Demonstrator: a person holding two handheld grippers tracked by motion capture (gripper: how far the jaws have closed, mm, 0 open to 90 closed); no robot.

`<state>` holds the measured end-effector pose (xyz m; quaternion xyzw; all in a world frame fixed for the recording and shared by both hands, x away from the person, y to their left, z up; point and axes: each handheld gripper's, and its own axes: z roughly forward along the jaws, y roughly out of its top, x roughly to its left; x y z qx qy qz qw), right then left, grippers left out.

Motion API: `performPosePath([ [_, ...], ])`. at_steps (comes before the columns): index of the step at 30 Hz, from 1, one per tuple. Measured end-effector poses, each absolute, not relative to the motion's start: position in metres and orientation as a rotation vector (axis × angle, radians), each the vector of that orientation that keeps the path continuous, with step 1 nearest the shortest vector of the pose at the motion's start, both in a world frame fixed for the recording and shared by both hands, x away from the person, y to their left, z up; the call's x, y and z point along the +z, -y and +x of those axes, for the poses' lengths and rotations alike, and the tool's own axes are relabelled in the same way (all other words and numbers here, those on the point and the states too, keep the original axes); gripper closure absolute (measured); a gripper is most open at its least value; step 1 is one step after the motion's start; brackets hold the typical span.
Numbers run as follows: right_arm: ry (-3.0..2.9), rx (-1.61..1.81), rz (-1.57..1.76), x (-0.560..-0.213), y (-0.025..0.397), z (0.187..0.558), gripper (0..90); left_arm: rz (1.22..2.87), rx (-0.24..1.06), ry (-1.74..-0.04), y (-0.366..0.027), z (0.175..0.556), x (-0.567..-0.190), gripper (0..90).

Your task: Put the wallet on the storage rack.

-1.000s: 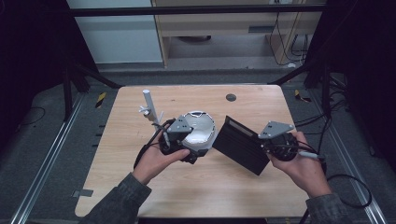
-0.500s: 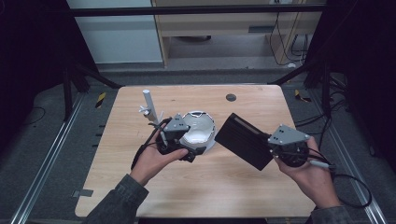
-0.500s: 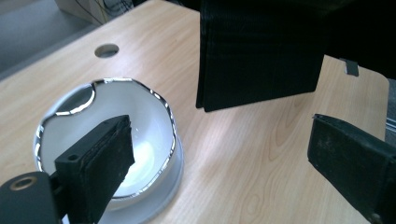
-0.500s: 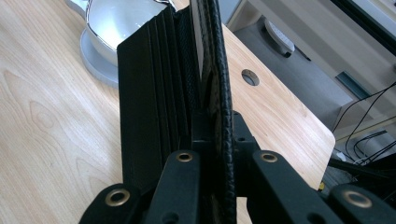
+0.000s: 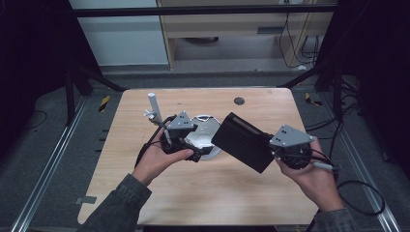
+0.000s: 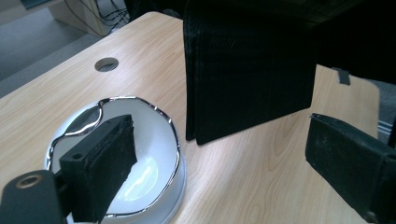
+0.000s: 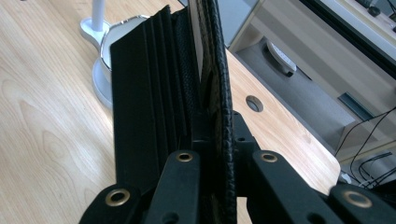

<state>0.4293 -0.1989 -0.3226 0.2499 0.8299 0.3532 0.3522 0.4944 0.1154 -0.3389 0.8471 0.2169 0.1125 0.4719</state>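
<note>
My right gripper is shut on a black folded wallet and holds it tilted above the middle of the wooden table. A white round dish with a chrome rim sits just left of the wallet. At the dish, my left gripper stands open, one jaw over the bowl and the other out over the bare wood. In the left gripper view the wallet hangs upright just beyond the jaws, touching neither.
A white upright cylinder on a small base stands at the back left, behind the dish. A round cable hole is set near the table's far edge. Metal rails run along both sides of the table.
The right gripper drifted a little right with the wallet, then came back slightly left and up. The left gripper and the dish barely moved.
</note>
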Motion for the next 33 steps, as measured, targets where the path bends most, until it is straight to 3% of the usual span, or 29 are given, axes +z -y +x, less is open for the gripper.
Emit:
performPosePath([
  [33, -2.133, 1.054, 0.575, -0.299, 0.18, 0.441, 85.3, 2.128, 0.187, -0.485, -0.1, 0.534, -0.344, 10.0],
])
